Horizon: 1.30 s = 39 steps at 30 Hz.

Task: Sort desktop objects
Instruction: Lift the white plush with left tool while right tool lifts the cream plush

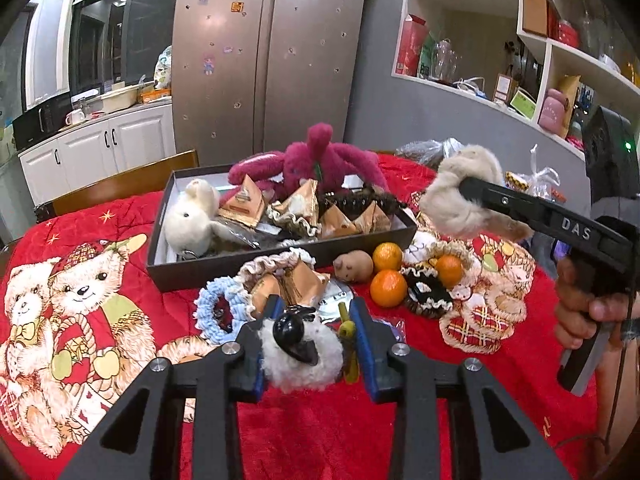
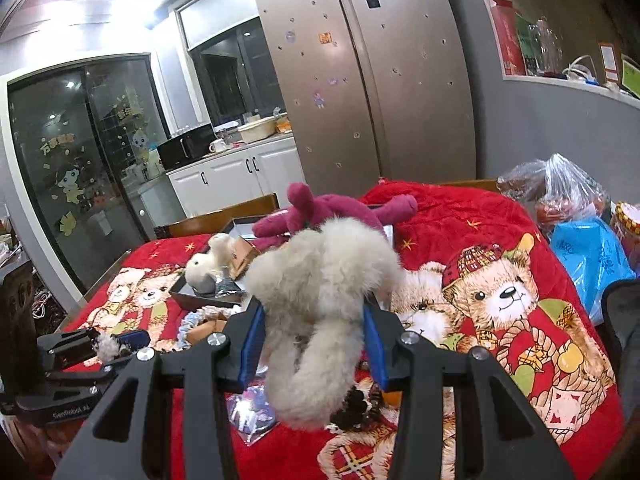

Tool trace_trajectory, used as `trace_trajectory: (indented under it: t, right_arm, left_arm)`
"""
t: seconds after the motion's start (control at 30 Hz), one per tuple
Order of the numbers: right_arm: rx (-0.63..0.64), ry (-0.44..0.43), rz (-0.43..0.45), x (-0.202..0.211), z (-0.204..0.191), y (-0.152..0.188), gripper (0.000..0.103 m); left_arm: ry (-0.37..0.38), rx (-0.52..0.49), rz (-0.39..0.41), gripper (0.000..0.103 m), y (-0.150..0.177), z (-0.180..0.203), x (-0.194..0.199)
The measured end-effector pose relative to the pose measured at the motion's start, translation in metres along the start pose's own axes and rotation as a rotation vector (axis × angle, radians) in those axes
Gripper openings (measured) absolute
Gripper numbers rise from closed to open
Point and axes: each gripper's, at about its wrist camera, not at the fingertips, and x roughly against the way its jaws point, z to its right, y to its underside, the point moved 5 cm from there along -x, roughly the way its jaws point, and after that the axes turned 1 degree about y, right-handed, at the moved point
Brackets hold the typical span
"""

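My left gripper (image 1: pixel 316 316) is shut on a small white fluffy sheep toy (image 1: pixel 300 356) with a black face, held low over the red blanket. My right gripper (image 2: pixel 314 320) is shut on a beige fluffy scrunchie (image 2: pixel 320 308), held in the air right of the box; it also shows in the left wrist view (image 1: pixel 460 196). A dark cardboard box (image 1: pixel 280 256) holds a white plush rabbit (image 1: pixel 192 216), a magenta plush (image 1: pixel 316 160), gold pyramid packets and scrunchies. In front of it lie a blue scrunchie (image 1: pixel 218 312), a frilled scrunchie (image 1: pixel 276 264) and a gold packet.
Three tangerines (image 1: pixel 388 288), a brown toy mouse (image 1: pixel 354 266) and a black-and-cream scrunchie (image 1: pixel 424 292) lie right of the box. Plastic bags (image 2: pixel 568 200) and a jar stand at the table's far right. A wooden chair (image 1: pixel 120 184), a fridge and shelves stand behind.
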Motion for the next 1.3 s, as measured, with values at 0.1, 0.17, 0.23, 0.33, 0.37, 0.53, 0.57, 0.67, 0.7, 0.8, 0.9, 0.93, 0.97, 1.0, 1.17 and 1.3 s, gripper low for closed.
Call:
trace_trajectory:
  t: [0.1,0.17,0.23,0.33,0.37,0.53,0.57,0.67,0.7,0.8,0.9,0.93,0.97,1.0,1.17,1.3]
  right_arm:
    - [0.011,-0.008,0.014,0.008,-0.007,-0.004,0.044]
    - [0.017,-0.019,0.026,0.014,-0.01,-0.007,0.044]
    - [0.022,-0.026,0.031,0.017,-0.014,-0.008,0.044]
    - [0.032,-0.032,0.039,0.022,-0.02,-0.01,0.044]
    - [0.037,-0.035,0.04,0.023,-0.023,-0.01,0.044]
    - [0.056,-0.051,0.035,0.023,-0.033,-0.008,0.044]
    - [0.06,-0.054,0.03,0.023,-0.035,-0.007,0.044]
    - [0.063,-0.066,0.017,0.019,-0.039,-0.004,0.044]
    - [0.062,-0.071,0.011,0.018,-0.041,-0.002,0.044]
    - [0.062,-0.079,-0.005,0.013,-0.045,0.001,0.044]
    - [0.045,-0.104,-0.025,0.006,-0.051,0.003,0.044]
    - [0.048,-0.109,-0.027,0.005,-0.054,0.004,0.044]
    - [0.053,-0.108,-0.026,0.004,-0.057,0.005,0.044]
    - [0.058,-0.111,-0.027,0.003,-0.061,0.005,0.044]
    - [0.062,-0.144,-0.029,0.001,-0.079,0.004,0.044]
    - [0.068,-0.149,-0.036,-0.002,-0.093,0.002,0.044]
  left_arm:
    - [-0.003,0.006,0.011,0.035,-0.005,-0.003,0.006]
    - [-0.012,0.007,0.022,0.035,-0.008,-0.005,0.01]
    - [-0.02,0.015,0.03,0.035,-0.011,-0.009,0.014]
    - [-0.03,0.02,0.042,0.035,-0.015,-0.013,0.019]
    - [-0.032,0.021,0.045,0.035,-0.016,-0.014,0.02]
    - [-0.025,0.028,0.048,0.035,-0.019,-0.016,0.024]
    - [-0.029,0.025,0.049,0.035,-0.02,-0.017,0.025]
    - [-0.032,0.028,0.046,0.035,-0.021,-0.018,0.026]
    - [-0.037,0.03,0.048,0.035,-0.021,-0.019,0.026]
    - [-0.071,0.044,0.044,0.035,-0.02,-0.024,0.025]
    - [-0.06,0.064,0.027,0.035,-0.02,-0.029,0.022]
    - [-0.061,0.067,0.026,0.035,-0.02,-0.029,0.022]
    - [-0.065,0.061,0.026,0.035,-0.021,-0.029,0.023]
    - [-0.069,0.056,0.028,0.035,-0.021,-0.029,0.023]
    - [-0.046,0.062,0.024,0.035,-0.025,-0.032,0.026]
    - [-0.059,0.067,0.029,0.035,-0.027,-0.039,0.024]
